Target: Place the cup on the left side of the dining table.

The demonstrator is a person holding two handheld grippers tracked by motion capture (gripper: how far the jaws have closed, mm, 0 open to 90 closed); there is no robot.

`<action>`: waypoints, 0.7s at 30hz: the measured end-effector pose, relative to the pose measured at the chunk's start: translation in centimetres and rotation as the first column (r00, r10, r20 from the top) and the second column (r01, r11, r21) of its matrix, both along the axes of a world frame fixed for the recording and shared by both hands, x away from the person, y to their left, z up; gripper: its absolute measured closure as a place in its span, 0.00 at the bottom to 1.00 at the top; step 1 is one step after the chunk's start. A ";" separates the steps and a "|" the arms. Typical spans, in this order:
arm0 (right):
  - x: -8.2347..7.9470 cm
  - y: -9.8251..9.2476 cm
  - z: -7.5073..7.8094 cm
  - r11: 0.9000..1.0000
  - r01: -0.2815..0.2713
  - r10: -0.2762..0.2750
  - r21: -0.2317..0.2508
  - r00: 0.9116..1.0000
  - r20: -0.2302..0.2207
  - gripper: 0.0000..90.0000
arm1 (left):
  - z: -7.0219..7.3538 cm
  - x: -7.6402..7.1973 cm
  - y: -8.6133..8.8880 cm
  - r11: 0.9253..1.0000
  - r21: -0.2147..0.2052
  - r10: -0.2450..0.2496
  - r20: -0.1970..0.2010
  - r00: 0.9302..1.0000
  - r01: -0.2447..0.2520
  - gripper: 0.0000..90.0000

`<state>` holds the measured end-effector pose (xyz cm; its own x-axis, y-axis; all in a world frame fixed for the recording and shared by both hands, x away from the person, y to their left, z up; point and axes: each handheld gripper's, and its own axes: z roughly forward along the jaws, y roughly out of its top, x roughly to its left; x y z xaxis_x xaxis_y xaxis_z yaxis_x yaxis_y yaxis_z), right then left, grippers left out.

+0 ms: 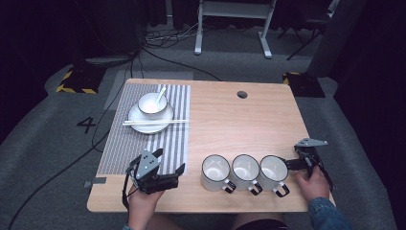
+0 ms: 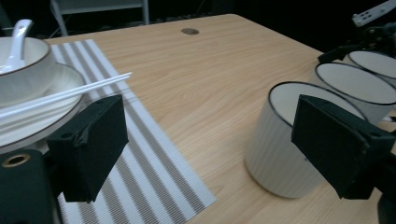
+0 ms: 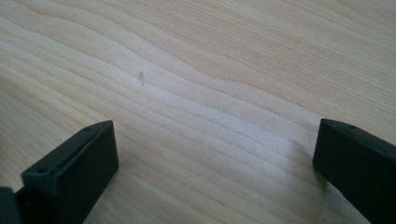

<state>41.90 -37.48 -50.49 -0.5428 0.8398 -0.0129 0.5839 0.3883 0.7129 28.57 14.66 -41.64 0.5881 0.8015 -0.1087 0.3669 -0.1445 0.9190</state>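
High view showed three white mugs in a row along the near edge of the counter (image 1: 268,110). Taking the middle mug (image 1: 245,171) as landmark, the left mug (image 1: 215,171) stood touching or just beside it on one side and the right mug (image 1: 273,171) on the other. All three were upright, handles pointing toward the person.

The right tongs (image 1: 293,164) lay just beyond the right mug, on the side away from the middle mug, touching or nearly touching its rim. The right gripper view showed the jaws spread wide with bare wood between them, gripping nothing.

The left tongs (image 1: 170,167) sat well apart from the middle mug, past the left mug, over the near corner of the striped placemat (image 1: 143,139). The jaws stood open and empty; the left mug (image 2: 289,140) lay ahead of them toward the right jaw.

Judgement: the right hand was nearer a mug, so a grasp of the right mug was the likely step.

No brand or label was legible on the mugs. A "4" (image 1: 86,124) was marked on the floor.
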 end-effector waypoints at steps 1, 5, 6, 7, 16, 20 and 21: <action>0.0 0.0 0.0 1.000 0.000 0.000 0.000 1.000 0.000 0.00 | 0.0 0.0 -0.4 1.000 -0.001 -0.016 -0.003 1.000 0.016 0.12; 0.0 0.0 0.0 1.000 0.000 0.000 0.000 1.000 0.000 0.00 | -0.2 0.2 -1.4 0.999 0.002 -0.051 -0.021 0.999 0.051 0.12; 0.0 0.0 0.0 1.000 0.000 0.000 0.000 1.000 0.000 0.00 | -0.3 0.3 -1.7 0.998 -0.009 -0.059 -0.019 0.998 0.059 0.12; 0.0 0.0 0.0 1.000 0.000 0.000 0.000 1.000 0.000 0.00 | -0.3 0.4 -1.9 0.997 -0.008 -0.074 -0.025 0.997 0.074 0.11; 0.0 0.0 0.0 1.000 0.001 -0.001 0.002 1.000 -0.002 0.00 | -0.5 0.9 -4.7 0.982 -0.042 -0.187 -0.020 0.982 0.186 0.09; 0.0 0.0 0.0 1.000 0.000 0.000 0.000 1.000 -0.001 0.00 | -1.4 1.5 -5.2 0.974 -0.078 -0.214 -0.029 0.976 0.212 0.07; 0.0 0.0 0.0 1.000 0.001 -0.001 0.000 1.000 -0.001 0.00 | -1.5 1.5 -5.3 0.972 -0.093 -0.222 -0.040 0.974 0.217 0.06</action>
